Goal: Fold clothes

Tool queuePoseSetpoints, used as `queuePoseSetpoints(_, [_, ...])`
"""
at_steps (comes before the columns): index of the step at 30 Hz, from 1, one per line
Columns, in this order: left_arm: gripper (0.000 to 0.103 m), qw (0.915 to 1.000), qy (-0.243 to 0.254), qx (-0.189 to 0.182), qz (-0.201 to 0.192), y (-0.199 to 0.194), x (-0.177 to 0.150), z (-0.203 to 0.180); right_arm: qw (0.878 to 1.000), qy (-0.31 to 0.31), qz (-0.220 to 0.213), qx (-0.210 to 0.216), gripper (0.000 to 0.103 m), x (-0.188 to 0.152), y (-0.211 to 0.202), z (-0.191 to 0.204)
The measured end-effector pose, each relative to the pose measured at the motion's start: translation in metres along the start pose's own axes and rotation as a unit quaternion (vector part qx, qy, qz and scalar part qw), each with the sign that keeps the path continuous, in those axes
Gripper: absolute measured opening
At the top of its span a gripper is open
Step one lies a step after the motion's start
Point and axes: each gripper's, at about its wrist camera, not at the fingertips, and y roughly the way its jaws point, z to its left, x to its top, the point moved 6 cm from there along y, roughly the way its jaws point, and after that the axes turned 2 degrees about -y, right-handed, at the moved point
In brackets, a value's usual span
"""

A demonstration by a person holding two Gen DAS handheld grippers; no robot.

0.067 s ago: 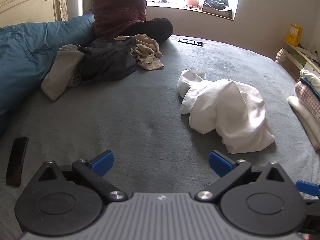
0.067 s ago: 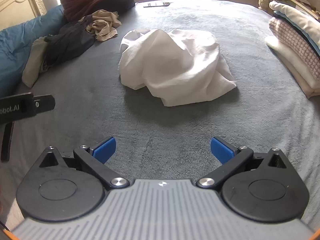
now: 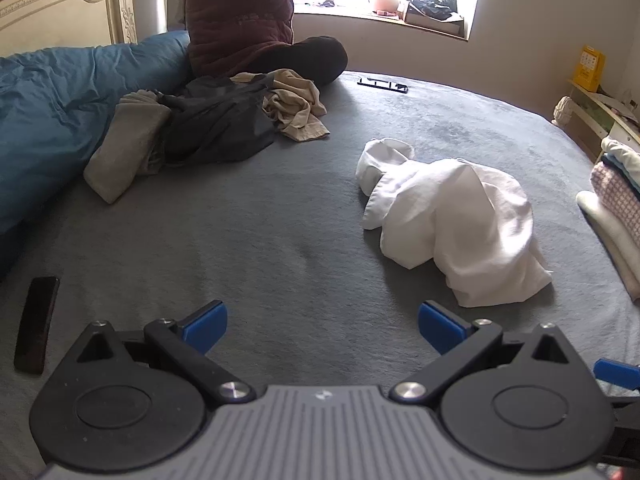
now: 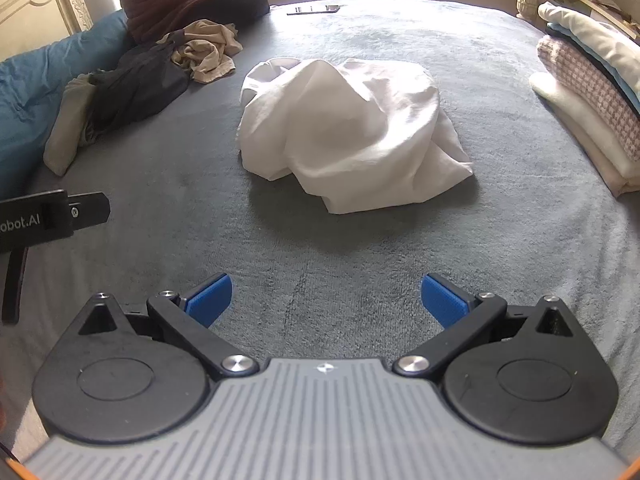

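Left gripper (image 3: 322,322): jaws spread wide, holding nothing, low over the bed (image 3: 260,240).
Right gripper (image 4: 325,298): jaws spread wide, holding nothing, pointed at the white garment (image 4: 348,132).
White garment: crumpled in a heap mid-bed, ahead of both grippers, touching neither.
Open room: bare grey bed cover between the grippers and the heap, and all around it.
Unfolded pile (image 3: 216,120): dark and beige clothes at the far left, against the blue duvet (image 3: 52,112).
Folded stack (image 4: 592,96): at the bed's right edge, partly cut off by the frame.
Person (image 3: 248,20): seated at the far edge, upper body cropped.
Dark flat object (image 3: 36,334): near left edge; identity unclear.
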Motion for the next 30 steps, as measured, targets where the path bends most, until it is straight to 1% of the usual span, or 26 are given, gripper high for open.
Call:
queuePoseSetpoints(10, [0.102, 0.9999, 0.007, 0.008, 0.003, -0.004, 0.001, 0.01, 1.0, -0.018, -0.007, -0.024, 0.102, 0.002, -0.006, 0.009])
queuePoseSetpoints(19, [0.102, 0.9998, 0.015, 0.009, -0.003, -0.008, -0.001, 0.01, 0.999, -0.012, -0.012, -0.042, 0.102, 0.003, -0.014, 0.01])
queuePoseSetpoints(24, [0.102, 0.9999, -0.003, 0.011, -0.004, -0.009, -0.002, 0.018, 0.999, -0.01, -0.008, -0.038, 0.102, 0.005, -0.016, 0.01])
queuePoseSetpoints(30, [0.102, 0.9997, -0.017, 0.016, 0.0, -0.008, -0.003, 0.024, 0.999, -0.012, -0.012, -0.049, 0.102, 0.008, -0.02, 0.01])
